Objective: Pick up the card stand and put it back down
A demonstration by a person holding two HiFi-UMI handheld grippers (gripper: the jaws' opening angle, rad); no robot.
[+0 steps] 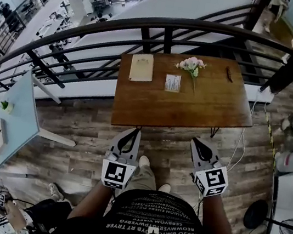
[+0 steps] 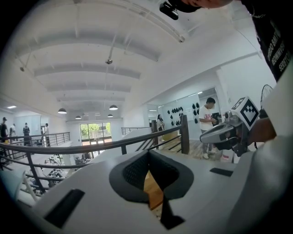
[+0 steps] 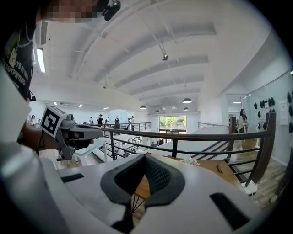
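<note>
- My left gripper [image 1: 128, 135] & right gripper [image 1: 199, 146]: both pinched closed, empty, short of brown wooden table [image 1: 214, 108].
- Small pale upright card stand [image 1: 172, 82] sits mid-table, beside pink flower sprig [image 1: 191, 64]; I'd open wide, pinch low.

Card stand [image 1: 173, 82]: small pale rect. card w/ fine print, too small to read. On wooden table [image 1: 191, 113], mid-far area, btwn tan pad [image 1: 142, 67] and flowers [image 1: 191, 64], touching neither. Upright or flat: can't tell.
</note>
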